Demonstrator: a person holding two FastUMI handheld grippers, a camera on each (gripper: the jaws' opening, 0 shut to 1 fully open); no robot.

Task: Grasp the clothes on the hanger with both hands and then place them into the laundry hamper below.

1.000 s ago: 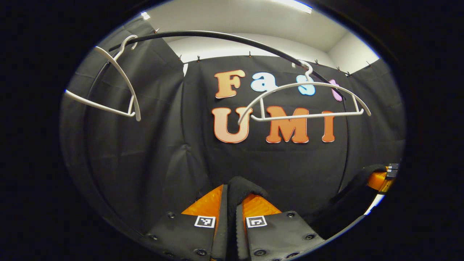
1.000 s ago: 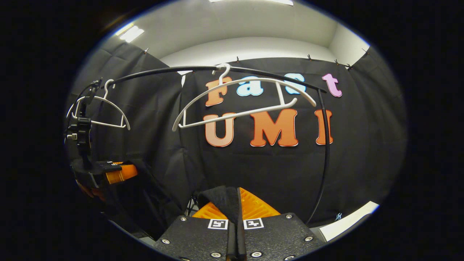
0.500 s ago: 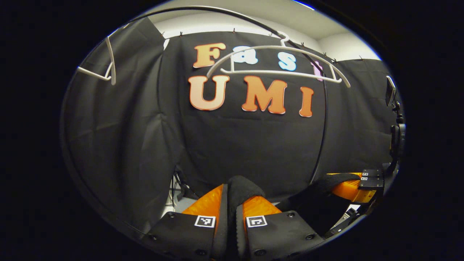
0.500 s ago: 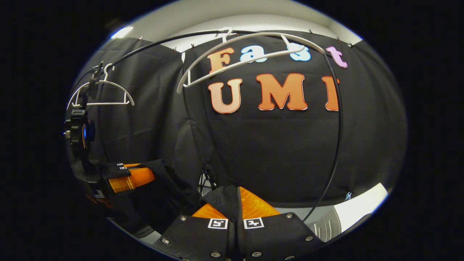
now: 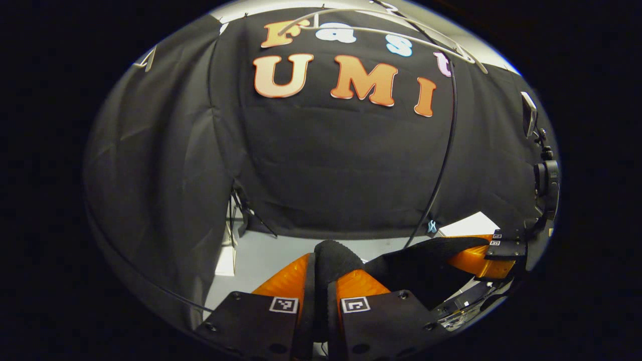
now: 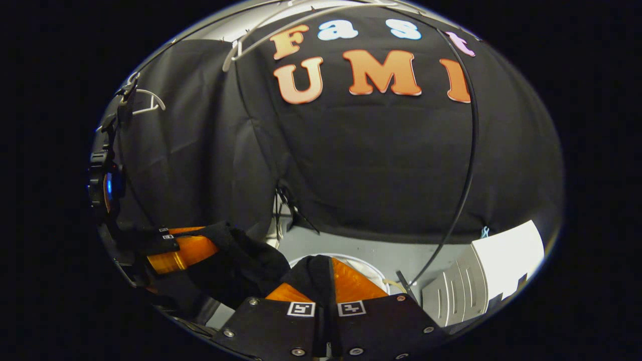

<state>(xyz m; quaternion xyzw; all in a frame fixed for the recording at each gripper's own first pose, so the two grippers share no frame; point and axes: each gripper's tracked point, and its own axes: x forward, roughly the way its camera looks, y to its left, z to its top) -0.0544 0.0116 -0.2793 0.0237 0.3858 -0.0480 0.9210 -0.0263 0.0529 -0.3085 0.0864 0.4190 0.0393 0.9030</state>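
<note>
The left gripper [image 5: 321, 281] has its jaws closed on a fold of the black garment [image 5: 421, 260], and the right gripper [image 6: 328, 281] likewise pinches a fold of the same cloth between its jaws. The garment hangs slack between the two, stretched from one gripper to the other. High above, a bare white hanger [image 6: 301, 17] hangs on the black rail [image 6: 466, 165], whose upright post runs down to the grey floor [image 6: 361, 253]. Just past the right gripper's jaws, the white rim of the laundry hamper [image 6: 368, 268] shows on the floor, with a white ribbed panel [image 6: 456, 296] lying to its right.
</note>
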